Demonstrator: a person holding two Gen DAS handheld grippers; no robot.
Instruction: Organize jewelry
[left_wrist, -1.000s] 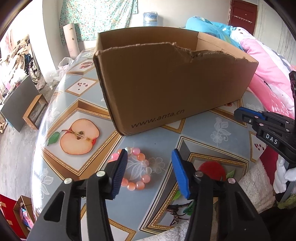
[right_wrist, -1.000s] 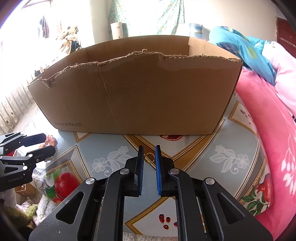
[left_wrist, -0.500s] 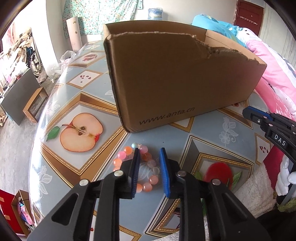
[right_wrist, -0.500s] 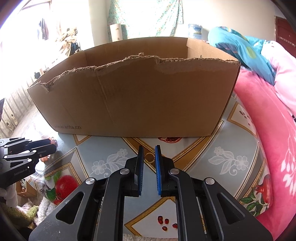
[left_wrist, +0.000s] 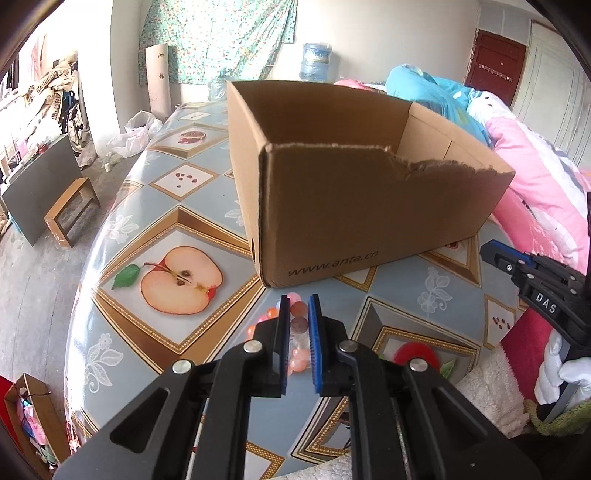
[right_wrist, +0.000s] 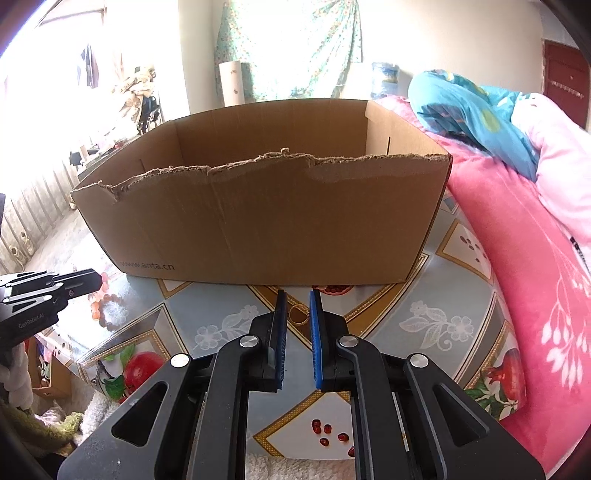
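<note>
Tablecloth fruit-printed (bedding beside); left tongs just closed on bracelet; right tongs shut, empty.

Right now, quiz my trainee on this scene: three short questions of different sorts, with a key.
1. True or false: the bracelet lies inside the box.
2. What sits between the pads of the left tool? A) the bracelet B) a coin C) nothing
3. Fill in: the fruit printed on the table left of the box is a halved ____.

Key: 1 false, it is outside, by the box's near corner. 2 A. 3 apple.
</note>
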